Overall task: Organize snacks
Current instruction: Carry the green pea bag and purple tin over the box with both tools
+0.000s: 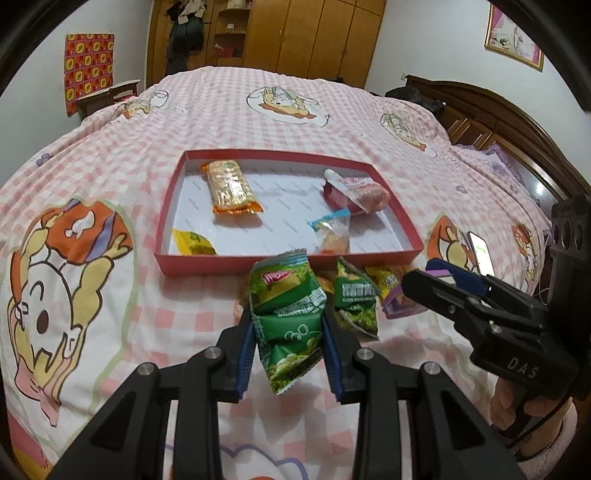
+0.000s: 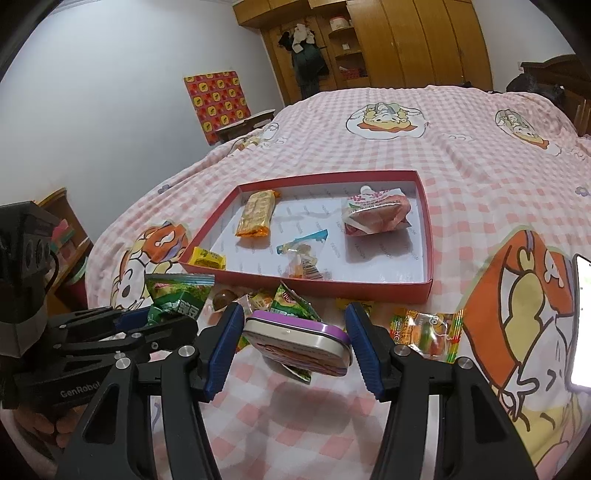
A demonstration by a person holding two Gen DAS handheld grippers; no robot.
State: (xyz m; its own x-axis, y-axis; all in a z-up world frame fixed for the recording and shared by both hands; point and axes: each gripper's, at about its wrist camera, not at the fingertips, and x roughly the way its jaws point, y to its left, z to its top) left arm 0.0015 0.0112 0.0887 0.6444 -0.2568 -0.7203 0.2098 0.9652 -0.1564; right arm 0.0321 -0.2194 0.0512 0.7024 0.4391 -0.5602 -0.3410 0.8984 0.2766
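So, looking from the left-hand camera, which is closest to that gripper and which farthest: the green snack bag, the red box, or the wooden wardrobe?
Seen from the left wrist:
1. The green snack bag, nearest: clamped between the left gripper pads.
2. The red box, next: lying on the bed just beyond the bag.
3. The wooden wardrobe, farthest: against the wall past the bed's far end.

Pretty ordinary bedroom: plain white walls [image 2: 110, 110], and a big wooden wardrobe [image 1: 314, 33] along the far wall with open corner shelves [image 1: 229, 33] and some clothes hanging [image 1: 186, 33] beside them. The bed [image 1: 258, 122] fills most of the room under a pink checked cartoon bedspread, with a dark wooden headboard [image 1: 498, 118]. There's a red and yellow patterned panel [image 2: 216, 103] leaning on the wall, plus a framed picture [image 1: 513, 37].
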